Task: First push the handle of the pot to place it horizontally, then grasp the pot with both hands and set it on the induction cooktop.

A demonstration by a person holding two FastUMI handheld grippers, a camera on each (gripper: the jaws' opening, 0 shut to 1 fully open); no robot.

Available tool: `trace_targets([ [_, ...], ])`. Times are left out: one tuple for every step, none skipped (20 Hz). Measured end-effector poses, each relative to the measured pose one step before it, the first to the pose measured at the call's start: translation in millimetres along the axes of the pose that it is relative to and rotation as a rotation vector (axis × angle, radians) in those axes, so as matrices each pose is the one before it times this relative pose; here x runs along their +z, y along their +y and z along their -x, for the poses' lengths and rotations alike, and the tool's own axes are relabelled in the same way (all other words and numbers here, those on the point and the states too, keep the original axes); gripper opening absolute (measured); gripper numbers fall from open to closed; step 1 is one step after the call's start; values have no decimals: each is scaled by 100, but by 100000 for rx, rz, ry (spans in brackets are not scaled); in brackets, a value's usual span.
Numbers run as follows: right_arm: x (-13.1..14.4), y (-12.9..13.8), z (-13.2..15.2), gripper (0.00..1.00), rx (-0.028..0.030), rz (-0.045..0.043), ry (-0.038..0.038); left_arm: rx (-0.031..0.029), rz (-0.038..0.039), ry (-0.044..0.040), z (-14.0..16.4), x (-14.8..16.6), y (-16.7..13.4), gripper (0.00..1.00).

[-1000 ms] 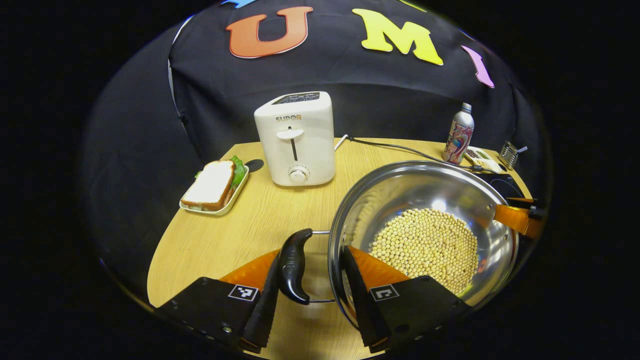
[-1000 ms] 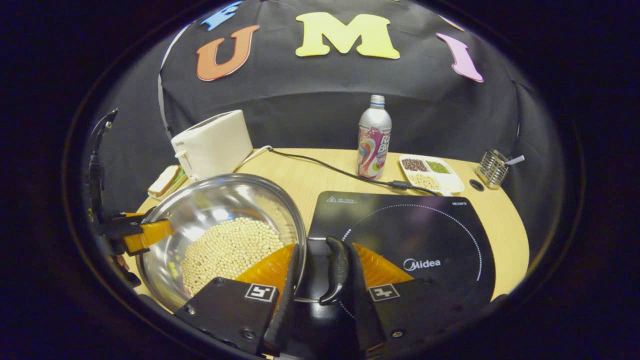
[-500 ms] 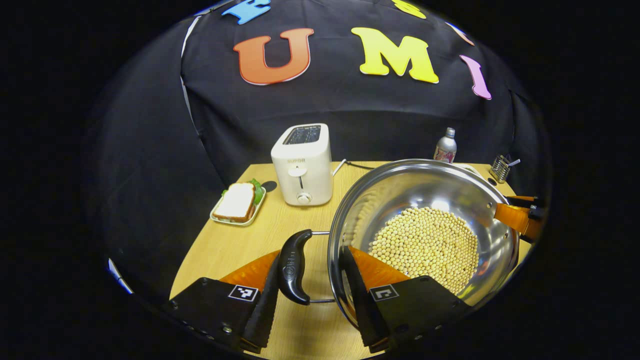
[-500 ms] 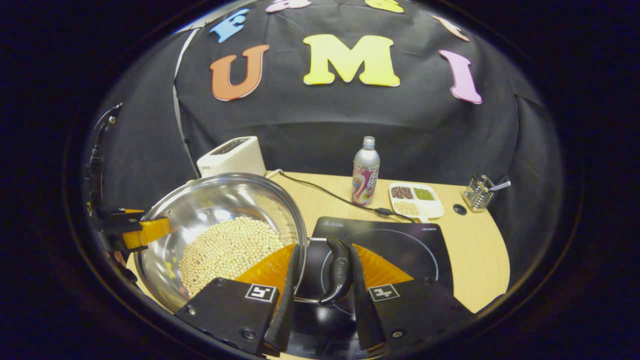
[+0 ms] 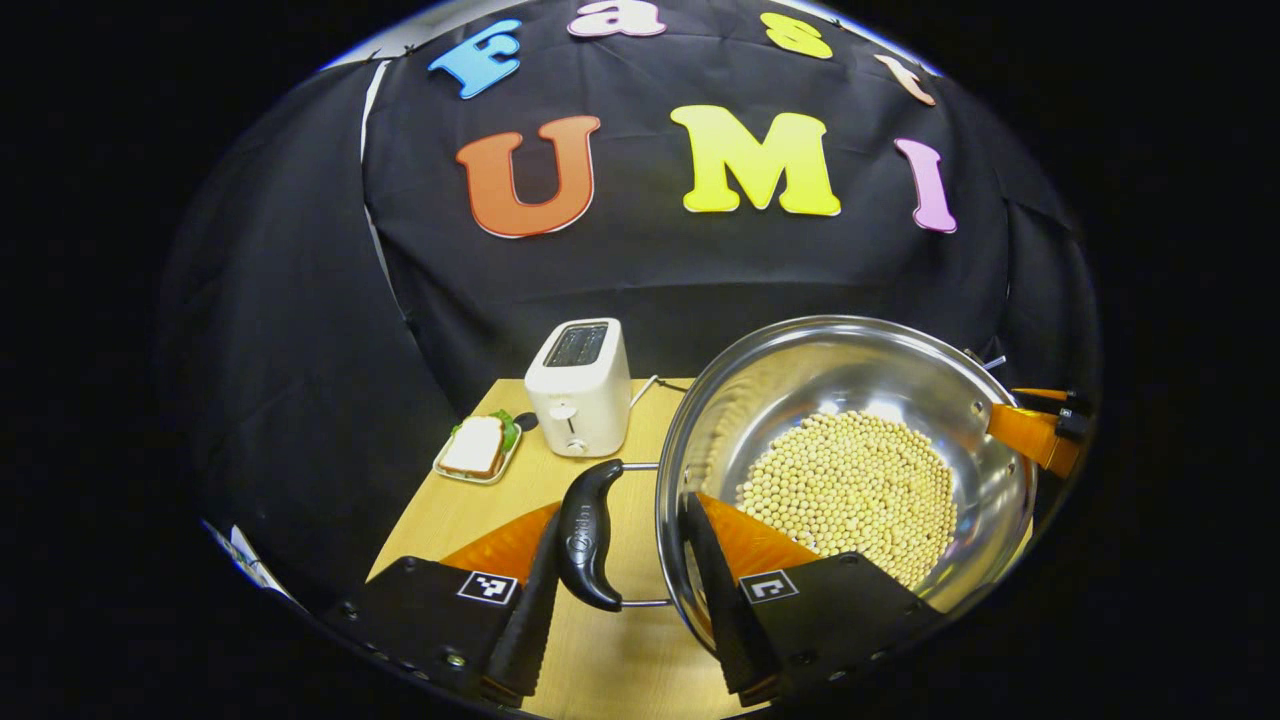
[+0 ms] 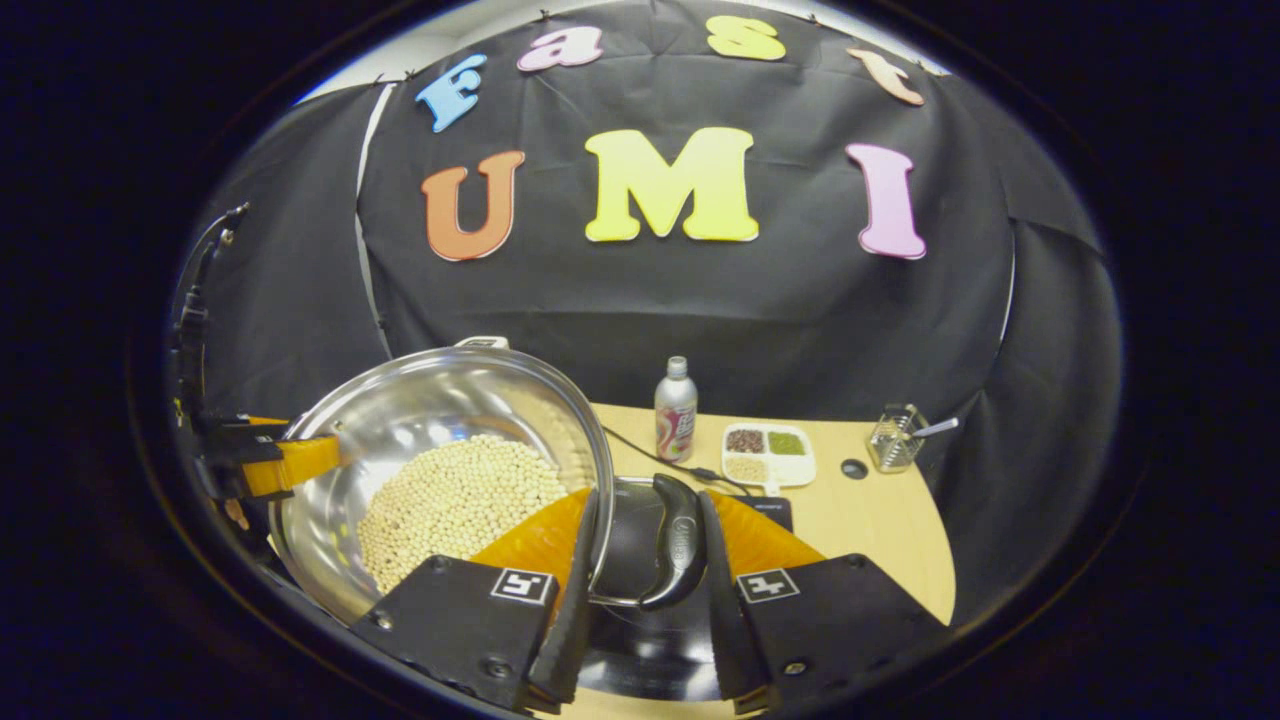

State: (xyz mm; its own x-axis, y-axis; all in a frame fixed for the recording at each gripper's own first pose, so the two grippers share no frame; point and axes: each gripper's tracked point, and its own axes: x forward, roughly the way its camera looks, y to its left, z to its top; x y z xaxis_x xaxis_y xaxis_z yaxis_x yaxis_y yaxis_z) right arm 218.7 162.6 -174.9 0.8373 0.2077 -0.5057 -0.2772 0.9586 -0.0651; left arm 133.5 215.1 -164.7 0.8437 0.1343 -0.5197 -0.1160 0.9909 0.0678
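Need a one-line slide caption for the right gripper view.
Right gripper clamps the handle of the bean-filled pot, above the cooktop.

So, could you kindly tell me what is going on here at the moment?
A person is carrying a shiny steel pot of pale round beans, one tool at each side handle. The left tool straddles the black left handle and pot rim; the right tool does likewise on the black right handle. The pot is well above the wooden table, over the black induction cooktop, not yet set down.
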Motion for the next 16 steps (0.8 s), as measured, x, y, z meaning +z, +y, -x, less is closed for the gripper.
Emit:
trace_targets([
  [335,-951,460,54,-633,-317,-102,-938,-520,-555,-788,-845,79,66],
  [335,-985,363,51,-697,-374,-175,-884,-909,-461,-444,-467,90,66],
  [279,-1049,278,51,-794,-138,-225,-830,-646,-610,-689,-565,-470,65],
  [77,-1031,227,53,-971,-181,-306,-1031,-543,-392,-327,-511,-171,65],
  [64,-1026,183,51,-919,-46,-183,-964,-104,16,-706,-618,-193,66],
  [-78,-995,105,51,-1036,107,-105,-998,-138,285,-767,-514,-58,65],
  [-29,-926,-32,51,-893,-125,-22,-832,-369,145,-606,-192,212,66],
  [-135,-929,4,51,-770,31,94,-684,-569,90,-622,-338,58,66],
  [-54,-916,-59,51,-738,-274,217,-785,-293,-153,-532,-236,-187,65],
  [-143,-919,-176,53,-571,-250,214,-625,780,294,-625,-375,-138,65],
  [-26,-972,-223,51,-622,-326,309,-959,411,464,-442,-673,162,66],
  [-65,-880,-262,51,-561,-523,138,-1001,-264,-273,-519,-486,257,66],
  [-38,-860,-269,51,-486,276,196,-981,-352,-249,-523,-375,345,66],
  [-210,-793,-325,51,-545,-353,389,-996,-90,89,-614,-534,316,65],
  [-247,-556,-428,51,-460,-69,559,-867,213,649,-627,-523,378,65],
  [-323,-451,-593,51,-496,-145,807,-645,488,884,-907,-512,360,66],
])
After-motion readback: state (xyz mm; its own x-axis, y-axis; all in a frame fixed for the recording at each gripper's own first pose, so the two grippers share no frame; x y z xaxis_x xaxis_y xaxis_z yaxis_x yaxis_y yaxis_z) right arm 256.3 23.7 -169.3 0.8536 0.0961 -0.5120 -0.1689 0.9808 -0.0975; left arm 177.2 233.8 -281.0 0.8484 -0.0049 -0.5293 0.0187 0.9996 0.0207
